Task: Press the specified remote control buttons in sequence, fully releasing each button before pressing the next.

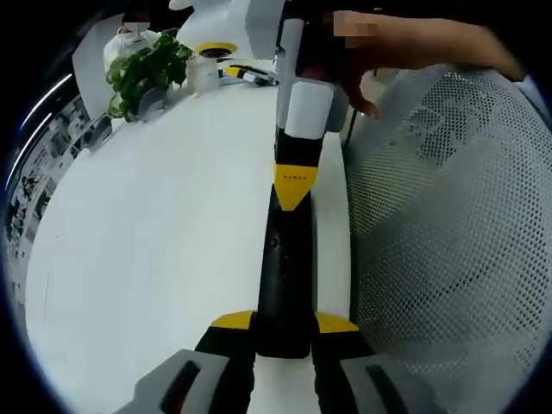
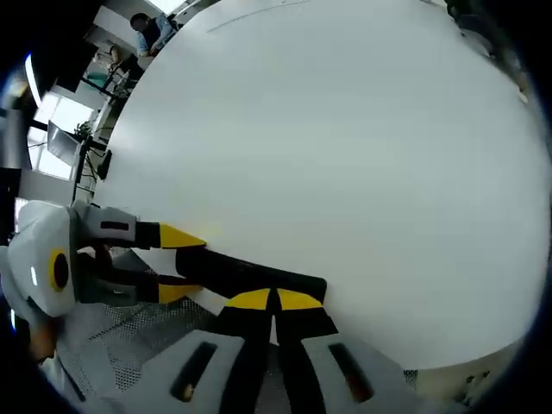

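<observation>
A white table (image 1: 155, 233) spreads under both grippers, with a potted plant (image 1: 145, 73) at its far left end and a white mesh chair back (image 1: 448, 224) rising along its right edge. In the left gripper view, the left gripper (image 1: 283, 332) is clamped on the near end of a long black remote control (image 1: 285, 276) lying near that edge. The right gripper (image 1: 293, 185) comes from the far side, held by a person's hand (image 1: 379, 52), its yellow tips closed together and resting on the remote's far end; the right gripper view shows these tips (image 2: 274, 300) pressed together on the remote (image 2: 250, 274).
</observation>
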Demonstrator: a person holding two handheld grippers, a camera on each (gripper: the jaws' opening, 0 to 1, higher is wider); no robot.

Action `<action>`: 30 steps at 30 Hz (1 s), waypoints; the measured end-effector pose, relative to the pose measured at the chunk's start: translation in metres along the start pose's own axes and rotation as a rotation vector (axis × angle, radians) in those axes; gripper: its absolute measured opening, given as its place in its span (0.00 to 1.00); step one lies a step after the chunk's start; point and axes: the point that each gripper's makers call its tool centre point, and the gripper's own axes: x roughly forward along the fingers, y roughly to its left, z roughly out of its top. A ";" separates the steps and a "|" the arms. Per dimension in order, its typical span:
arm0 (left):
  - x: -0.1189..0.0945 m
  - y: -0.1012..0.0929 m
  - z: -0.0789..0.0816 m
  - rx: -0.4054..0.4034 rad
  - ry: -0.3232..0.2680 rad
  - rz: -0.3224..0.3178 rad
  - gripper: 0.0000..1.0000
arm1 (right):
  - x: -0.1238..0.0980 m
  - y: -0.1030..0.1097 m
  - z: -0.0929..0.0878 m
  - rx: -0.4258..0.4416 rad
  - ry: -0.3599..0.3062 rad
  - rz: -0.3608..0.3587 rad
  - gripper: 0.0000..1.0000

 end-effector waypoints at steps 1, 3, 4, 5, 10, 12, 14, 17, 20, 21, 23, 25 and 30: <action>0.000 0.000 0.000 0.000 0.000 0.000 0.25 | 0.000 0.000 0.000 -0.002 0.000 -0.002 0.00; 0.000 0.000 0.000 0.001 0.001 0.000 0.25 | 0.000 0.000 0.000 0.000 0.001 -0.001 0.00; 0.000 0.000 0.000 0.000 0.001 0.000 0.25 | 0.000 -0.001 0.000 0.007 0.000 0.002 0.00; 0.000 0.000 0.000 0.000 0.001 0.000 0.25 | 0.000 -0.001 0.000 0.009 0.000 0.003 0.00; 0.000 0.000 0.000 0.000 -0.001 0.001 0.25 | 0.000 -0.001 0.000 0.026 0.008 0.017 0.00; 0.000 0.000 0.000 -0.001 -0.003 0.002 0.25 | -0.001 0.000 0.000 0.040 0.007 0.022 0.00; 0.000 0.000 0.000 -0.001 -0.004 0.002 0.25 | -0.001 0.000 0.000 0.039 0.005 0.022 0.00; 0.000 0.000 0.000 -0.001 -0.004 0.002 0.25 | -0.001 0.001 0.001 0.031 0.000 0.021 0.00; 0.000 0.000 0.000 0.000 -0.004 0.001 0.25 | 0.000 0.004 0.005 0.033 -0.020 0.039 0.00; 0.000 0.000 0.000 -0.001 -0.005 0.001 0.25 | 0.000 0.006 0.006 0.036 -0.023 0.051 0.00; 0.000 0.000 0.000 -0.003 -0.007 0.001 0.25 | 0.000 0.008 0.008 0.040 -0.038 0.063 0.00; 0.000 0.000 0.001 -0.003 -0.006 0.001 0.25 | 0.002 0.008 0.008 0.047 -0.045 0.075 0.00; 0.000 0.000 0.001 -0.003 -0.005 0.001 0.25 | 0.003 0.009 0.007 0.054 -0.047 0.084 0.00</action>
